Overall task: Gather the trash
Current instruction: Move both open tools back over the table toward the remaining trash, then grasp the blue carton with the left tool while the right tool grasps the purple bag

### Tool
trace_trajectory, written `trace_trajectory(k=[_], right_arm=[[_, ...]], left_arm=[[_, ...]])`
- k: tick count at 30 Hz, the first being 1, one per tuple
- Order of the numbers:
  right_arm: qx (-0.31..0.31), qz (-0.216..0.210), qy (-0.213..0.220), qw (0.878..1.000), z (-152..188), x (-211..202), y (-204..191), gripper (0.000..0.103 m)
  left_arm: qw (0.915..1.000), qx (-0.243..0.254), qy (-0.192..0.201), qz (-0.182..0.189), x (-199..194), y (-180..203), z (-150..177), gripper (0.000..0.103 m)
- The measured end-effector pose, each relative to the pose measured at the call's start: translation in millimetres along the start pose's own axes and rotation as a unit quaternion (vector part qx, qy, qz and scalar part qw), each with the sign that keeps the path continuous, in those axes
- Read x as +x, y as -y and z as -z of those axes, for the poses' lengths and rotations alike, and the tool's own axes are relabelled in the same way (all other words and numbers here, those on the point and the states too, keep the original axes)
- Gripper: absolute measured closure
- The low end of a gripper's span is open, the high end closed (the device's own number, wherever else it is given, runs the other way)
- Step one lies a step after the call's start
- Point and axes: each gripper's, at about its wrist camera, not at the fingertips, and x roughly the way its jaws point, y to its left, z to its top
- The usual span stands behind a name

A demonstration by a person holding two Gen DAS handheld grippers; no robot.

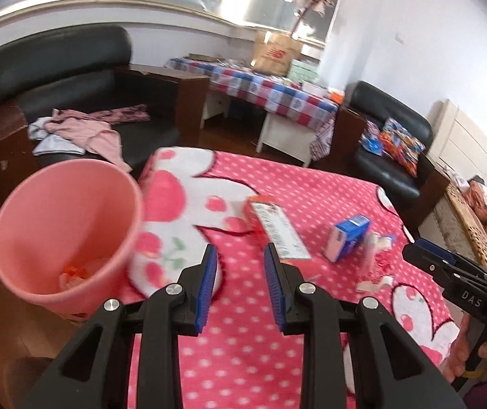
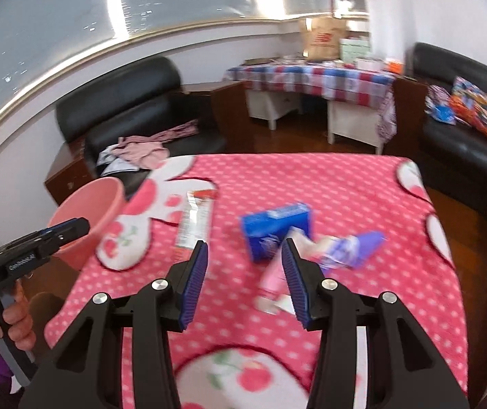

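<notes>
Left wrist view: left tongs (image 1: pixel 240 259) released, empty, above blanket (image 1: pixel 243 358).
Right tongs (image 2: pixel 243 255): released, empty.
Trash: carton (image 2: pixel 276 228), wrapper (image 2: pixel 194 221) on blanket.
Bin (image 1: pixel 62 231): left of blanket.

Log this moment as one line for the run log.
left gripper: open, empty | right gripper: open, empty | pink bin: some trash inside | on blanket: blue box, long wrapper, scraps
</notes>
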Motion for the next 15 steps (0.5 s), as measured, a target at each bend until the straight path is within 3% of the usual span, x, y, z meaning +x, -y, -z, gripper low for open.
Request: trace_trajectory(k=[7,10,15], right_arm=[[0.046,0.024,-0.006,0.999,11,0,45,0.057],[0.057,0.03,-0.009,0.998,15,1,58,0.057],[0.077,0.022,-0.026,0.996,23,7,73,0.057]], left_arm=[[0.9981,0.041,-0.025,0.039,30,45,-4,0.075],[0.995,0.077,-0.035,0.053,43,68,-9,0.055],[0.987,0.129,-0.056,0.077,71,96,-17,0.054]])
